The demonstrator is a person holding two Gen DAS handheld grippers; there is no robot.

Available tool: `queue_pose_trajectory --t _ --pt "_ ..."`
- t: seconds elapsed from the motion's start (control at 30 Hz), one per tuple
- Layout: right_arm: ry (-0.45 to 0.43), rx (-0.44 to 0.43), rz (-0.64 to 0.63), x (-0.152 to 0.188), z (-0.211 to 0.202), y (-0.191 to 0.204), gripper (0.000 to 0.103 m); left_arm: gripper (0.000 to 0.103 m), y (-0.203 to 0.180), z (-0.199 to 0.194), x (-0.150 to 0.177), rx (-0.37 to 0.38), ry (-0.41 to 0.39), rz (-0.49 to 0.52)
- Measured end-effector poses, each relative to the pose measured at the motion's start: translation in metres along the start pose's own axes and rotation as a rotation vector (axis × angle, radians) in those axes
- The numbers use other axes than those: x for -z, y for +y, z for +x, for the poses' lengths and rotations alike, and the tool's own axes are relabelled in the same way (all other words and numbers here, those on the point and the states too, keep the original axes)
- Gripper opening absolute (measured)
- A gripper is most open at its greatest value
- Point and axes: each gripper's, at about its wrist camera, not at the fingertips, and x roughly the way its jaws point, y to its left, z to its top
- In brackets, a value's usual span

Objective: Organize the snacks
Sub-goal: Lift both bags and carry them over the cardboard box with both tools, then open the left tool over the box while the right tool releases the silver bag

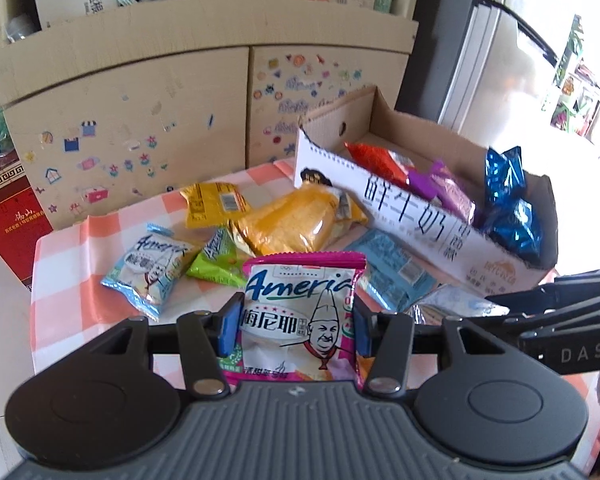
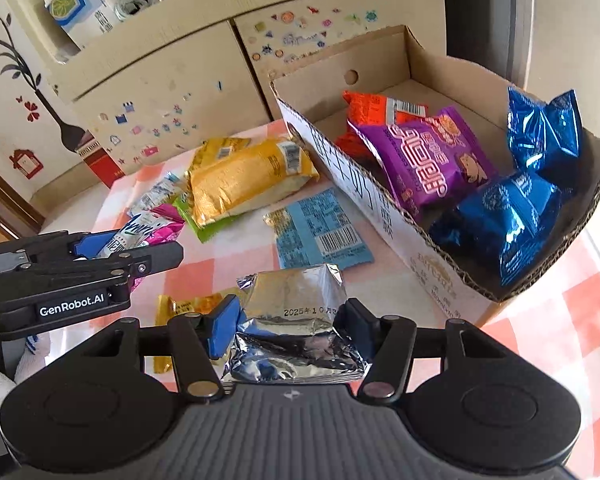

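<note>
My left gripper [image 1: 296,320] is clamped on a pink-edged white snack packet printed with a chef's face [image 1: 300,312], pads pressing both side edges, packet upright in the lower centre of the left wrist view. My right gripper [image 2: 288,320] pinches a crinkled silver foil packet [image 2: 296,320] in the lower centre of its own view. Both loads belong, I judge, in the open cardboard box with a white printed side [image 2: 380,200] at the right of both frames, which already holds an orange packet [image 2: 372,108], a purple packet [image 2: 424,156] and shiny blue foil bags [image 2: 508,224].

To do this well I should lift each packet clear of the near wall before letting go, and aim for the bare floor at the box's far end. The two tools are close together, so I would go one at a time.

Loose on the pink-and-white checked cloth [image 2: 560,320] lie a yellow cake packet [image 2: 244,180], a light blue packet with a barcode [image 2: 320,236], a green packet [image 1: 216,260] and a pale blue packet [image 1: 148,272]; the light blue one sits just beside the box wall.
</note>
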Motion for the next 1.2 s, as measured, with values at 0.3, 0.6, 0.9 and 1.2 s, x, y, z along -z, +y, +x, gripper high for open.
queue_pose_trajectory --t 0.3,0.6,0.9,1.2 --pt "-0.044 -0.027 0.013 -0.006 -0.013 0.0 0.064 0.052 -0.002 -0.002 -0.006 -0.015 -0.028 -0.019" --pt "-0.155 -0.039 0.052 -0.022 -0.042 -0.012 0.064 0.052 -0.004 -0.004 -0.023 -0.004 -0.084 -0.077" --pt "-0.261 -0.017 0.109 -0.038 -0.068 -0.035 0.064 0.052 -0.026 0.0 -0.042 0.046 -0.133 -0.1" --pt "-0.342 0.031 0.188 -0.053 -0.085 -0.065 0.064 0.052 -0.058 0.014 -0.068 0.114 -0.175 -0.091"
